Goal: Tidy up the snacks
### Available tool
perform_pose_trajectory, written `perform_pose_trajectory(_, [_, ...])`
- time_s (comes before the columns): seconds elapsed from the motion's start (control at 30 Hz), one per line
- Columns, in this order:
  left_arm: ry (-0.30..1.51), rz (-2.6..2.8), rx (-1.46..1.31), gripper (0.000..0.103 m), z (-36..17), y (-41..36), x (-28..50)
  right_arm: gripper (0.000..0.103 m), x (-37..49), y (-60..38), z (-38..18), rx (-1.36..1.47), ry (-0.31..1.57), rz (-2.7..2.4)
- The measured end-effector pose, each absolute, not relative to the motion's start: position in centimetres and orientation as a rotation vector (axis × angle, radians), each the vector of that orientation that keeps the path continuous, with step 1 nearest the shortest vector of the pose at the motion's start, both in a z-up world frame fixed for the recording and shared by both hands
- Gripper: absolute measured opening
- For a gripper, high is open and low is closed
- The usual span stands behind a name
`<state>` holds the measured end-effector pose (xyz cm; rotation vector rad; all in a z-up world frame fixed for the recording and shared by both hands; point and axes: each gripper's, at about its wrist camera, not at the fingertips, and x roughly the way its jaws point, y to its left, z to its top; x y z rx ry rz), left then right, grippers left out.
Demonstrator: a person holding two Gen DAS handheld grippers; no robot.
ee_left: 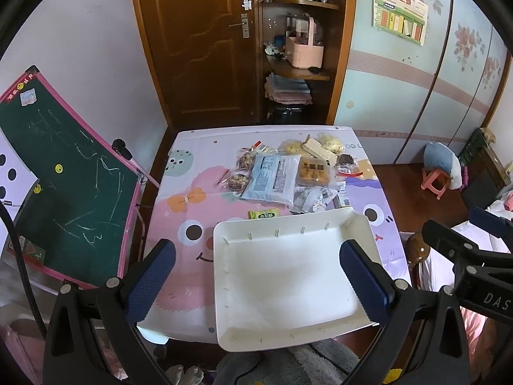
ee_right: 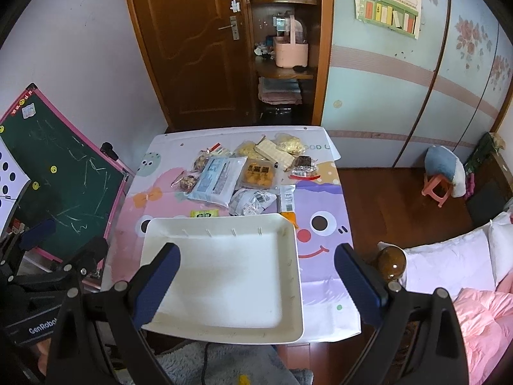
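Reading "GenRobot" on left hand-held gripper [ee_right: 41,256], "DAS" on right hand-held gripper [ee_left: 474,240]

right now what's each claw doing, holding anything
Left claw: open, holding nothing, above the white rectangular plastic tray.
Right claw: open, holding nothing.

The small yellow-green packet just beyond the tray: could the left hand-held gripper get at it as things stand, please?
Probably yes: the left hand-held gripper is open, and the yellow-green packet lies flat, uncovered, past the empty tray's far rim.
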<state>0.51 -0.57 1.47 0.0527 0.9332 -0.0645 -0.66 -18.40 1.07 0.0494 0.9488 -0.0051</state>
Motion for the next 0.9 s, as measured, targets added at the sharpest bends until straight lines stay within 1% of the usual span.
perform_pose_trajectory(0.3, [0.93, -0.062, 0.056, 0.102, 1.5, -0.6, 0.5, 0.094, -0.7, -18.4, 1.4, 0.045, 0.924, 0.008])
perform_pose_trajectory(0.9, [0.923, -0.07, 0.017, 0.102, 1.8, -1.0, -0.2, 0.094, -1.0, -19.4, 1.8, 0.02, 0.905, 0.0])
